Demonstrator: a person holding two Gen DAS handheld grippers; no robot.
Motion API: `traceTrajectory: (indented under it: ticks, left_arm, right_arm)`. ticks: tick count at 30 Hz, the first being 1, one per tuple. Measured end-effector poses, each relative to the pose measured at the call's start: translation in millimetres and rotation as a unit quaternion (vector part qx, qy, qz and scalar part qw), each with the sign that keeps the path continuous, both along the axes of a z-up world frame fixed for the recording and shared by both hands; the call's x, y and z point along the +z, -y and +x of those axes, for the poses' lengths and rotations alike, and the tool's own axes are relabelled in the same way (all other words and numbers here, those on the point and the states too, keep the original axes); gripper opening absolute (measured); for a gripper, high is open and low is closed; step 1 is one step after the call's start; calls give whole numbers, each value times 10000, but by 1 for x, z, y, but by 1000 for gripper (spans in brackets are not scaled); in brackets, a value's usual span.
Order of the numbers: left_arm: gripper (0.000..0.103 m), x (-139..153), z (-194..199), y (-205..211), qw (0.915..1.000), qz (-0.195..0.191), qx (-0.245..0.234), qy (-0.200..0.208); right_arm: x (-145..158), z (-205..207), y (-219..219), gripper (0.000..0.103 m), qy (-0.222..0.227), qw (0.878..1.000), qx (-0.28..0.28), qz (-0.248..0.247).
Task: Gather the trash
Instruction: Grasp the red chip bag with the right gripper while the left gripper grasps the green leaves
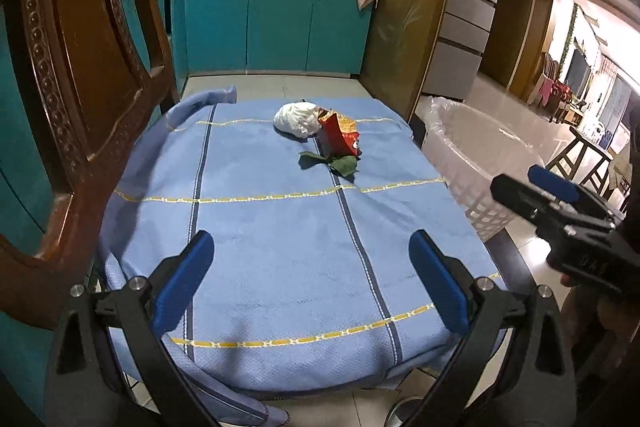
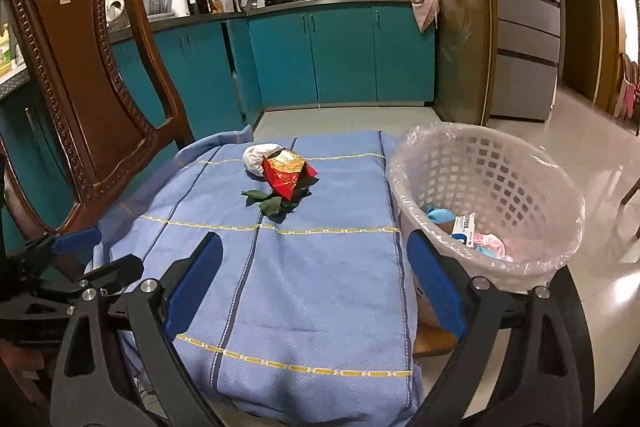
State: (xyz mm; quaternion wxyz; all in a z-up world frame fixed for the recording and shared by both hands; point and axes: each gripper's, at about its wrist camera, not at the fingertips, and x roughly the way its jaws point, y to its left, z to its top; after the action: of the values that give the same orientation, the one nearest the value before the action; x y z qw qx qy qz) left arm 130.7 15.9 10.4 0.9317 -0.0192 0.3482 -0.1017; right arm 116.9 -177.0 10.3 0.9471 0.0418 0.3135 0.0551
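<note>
A crumpled white paper ball (image 1: 297, 120) (image 2: 258, 155), a red snack wrapper (image 1: 338, 139) (image 2: 286, 174) and green leaves (image 1: 334, 163) (image 2: 274, 203) lie together at the far end of a blue cloth (image 1: 280, 227) (image 2: 300, 267) over a chair seat. A white lattice bin (image 2: 486, 203) (image 1: 472, 163) with a plastic liner stands to the right and holds some trash. My left gripper (image 1: 311, 283) is open and empty above the near cloth. My right gripper (image 2: 314, 283) is open and empty, also near; it shows at the right of the left wrist view.
A carved wooden chair back (image 1: 80, 87) (image 2: 80, 67) rises on the left. Teal kitchen cabinets (image 1: 276, 23) (image 2: 340, 55) with pots stand behind. A fridge (image 2: 524, 19) is at the back right. Tiled floor surrounds the chair.
</note>
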Motion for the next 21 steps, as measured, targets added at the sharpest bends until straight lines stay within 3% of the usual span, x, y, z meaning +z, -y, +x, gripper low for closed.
traceTrajectory:
  ticks: [8,16,20,21]
  left_arm:
    - [98,5,1,-6,9998,-156,66,46]
    - [98,1,8,-23,9990,-271,367,-15]
    - [98,-3,12,-25,9988,-269,411,-53]
    - [98,-4,13,-24,9989,-211,406,-71]
  right_arm:
    - [-4,19,-22,91,5,9990,360,-261]
    - [-22,117,-85,89,-140,9918,753,-1023]
    - [-51,170,-109,65,-428,9876,774,-1300]
    - [-58,178,-110,46,-545,9865,746,-1353]
